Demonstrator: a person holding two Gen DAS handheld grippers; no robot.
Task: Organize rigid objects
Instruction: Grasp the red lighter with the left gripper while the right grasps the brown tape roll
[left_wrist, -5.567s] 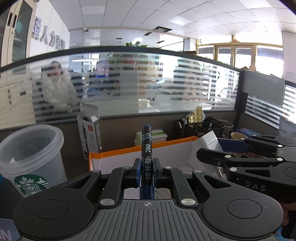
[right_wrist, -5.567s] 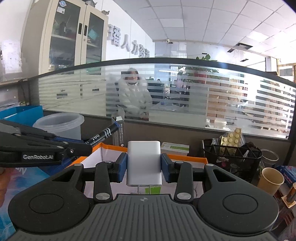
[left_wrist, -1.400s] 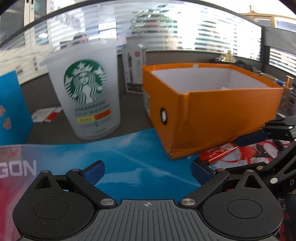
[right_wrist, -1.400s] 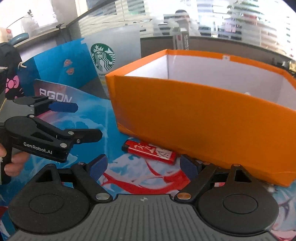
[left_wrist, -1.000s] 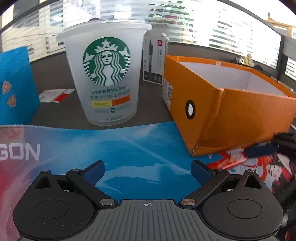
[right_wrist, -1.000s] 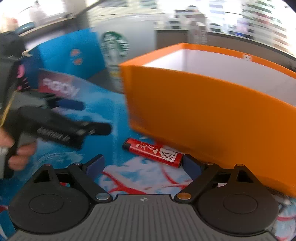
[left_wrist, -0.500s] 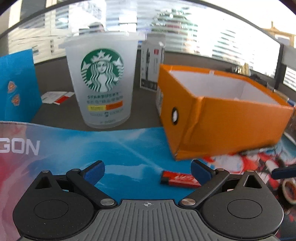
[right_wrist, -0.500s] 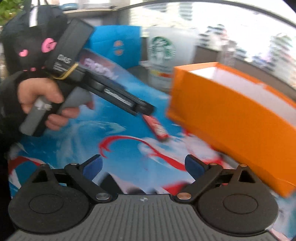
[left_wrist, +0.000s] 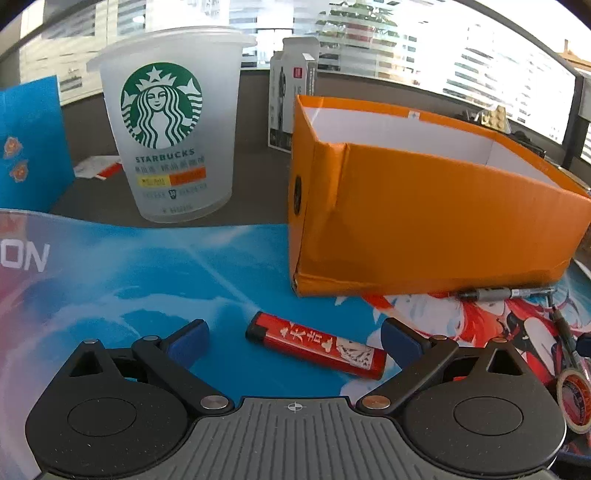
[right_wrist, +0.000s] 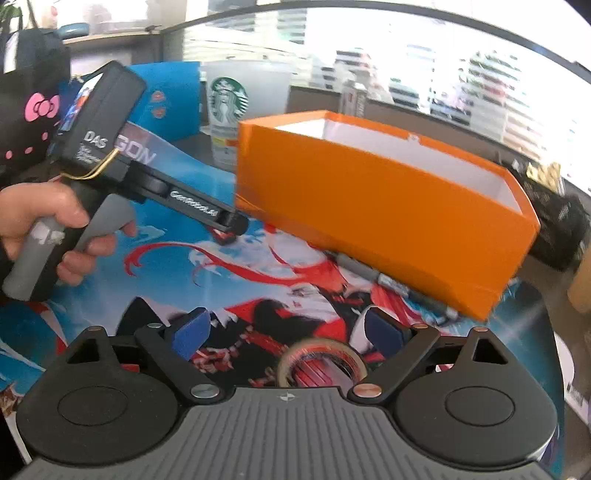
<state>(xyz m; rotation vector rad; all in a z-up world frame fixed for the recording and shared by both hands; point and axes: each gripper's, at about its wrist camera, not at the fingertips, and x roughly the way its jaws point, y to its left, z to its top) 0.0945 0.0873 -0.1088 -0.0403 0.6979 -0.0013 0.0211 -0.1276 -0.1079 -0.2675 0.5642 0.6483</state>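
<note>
A red lighter (left_wrist: 316, 349) lies on the printed desk mat (left_wrist: 129, 277), between the wide-apart fingers of my left gripper (left_wrist: 294, 341), which is open and does not touch it. Just beyond stands the orange box (left_wrist: 424, 221), open on top. A grey pen (left_wrist: 506, 293) lies along its near wall. In the right wrist view a roll of clear tape (right_wrist: 321, 343) lies flat between the fingers of my right gripper (right_wrist: 288, 332); the jaws are closing and the pads stand clear of it. A hand (right_wrist: 48, 218) holds the left gripper (right_wrist: 229, 227) at the box's corner (right_wrist: 369, 206).
A frosted Starbucks cup (left_wrist: 166, 125) stands left of the box, with a tall pen carton (left_wrist: 291, 92) behind it. A blue folder (left_wrist: 29, 147) stands at the far left. A second thin pen (left_wrist: 565, 332) lies beside the tape roll (left_wrist: 574, 397) at the right.
The left gripper has come over the lighter, which now lies between its fingers. The right gripper has swung right along the mat, and the tape roll has come between its fingers.
</note>
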